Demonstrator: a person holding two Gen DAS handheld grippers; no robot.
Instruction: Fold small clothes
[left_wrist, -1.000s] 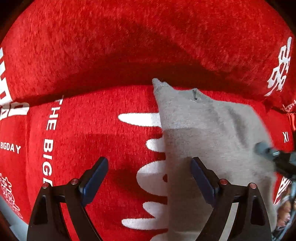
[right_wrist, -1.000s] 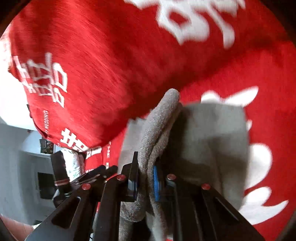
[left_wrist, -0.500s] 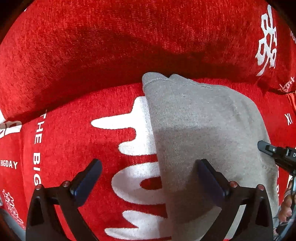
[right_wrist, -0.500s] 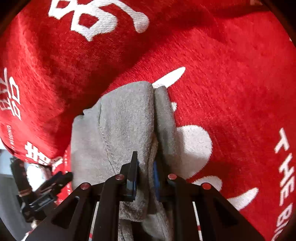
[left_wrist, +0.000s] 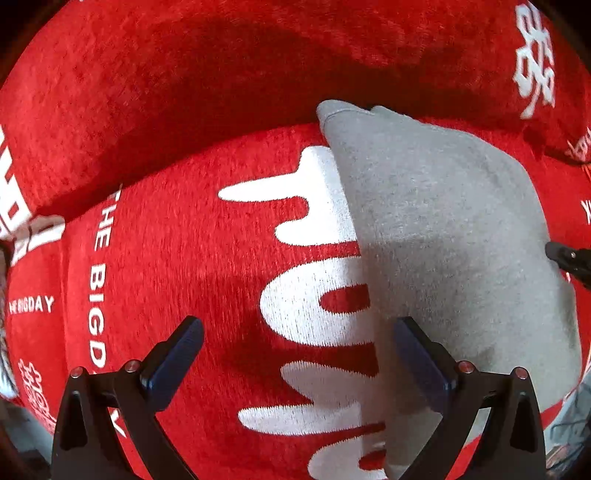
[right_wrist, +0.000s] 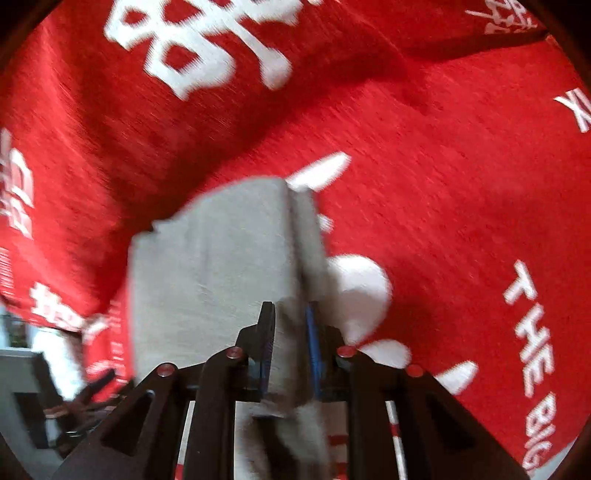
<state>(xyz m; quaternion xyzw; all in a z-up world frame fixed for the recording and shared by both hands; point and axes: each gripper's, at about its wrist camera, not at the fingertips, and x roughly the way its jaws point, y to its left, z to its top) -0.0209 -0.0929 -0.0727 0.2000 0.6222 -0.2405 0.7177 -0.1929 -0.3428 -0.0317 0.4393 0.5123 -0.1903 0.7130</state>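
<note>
A small grey garment (left_wrist: 443, 236) lies folded on a red blanket (left_wrist: 207, 258) with white lettering. My left gripper (left_wrist: 295, 350) is open and empty, hovering above the garment's left edge, with its right finger over the grey cloth. My right gripper (right_wrist: 290, 332) is shut on a fold of the grey garment (right_wrist: 221, 258), which spreads out flat to the left of its fingers. The right gripper's tip shows at the right edge of the left wrist view (left_wrist: 569, 256).
A raised red cushion or blanket fold (left_wrist: 258, 66) runs along the far side behind the garment. In the right wrist view, a room floor and dark furniture (right_wrist: 33, 391) show at the lower left, beyond the blanket's edge.
My right gripper has carried the held grey fold across and lowered it, so the garment now lies flatter and wider. My left gripper has stayed open and moved closer to the blanket.
</note>
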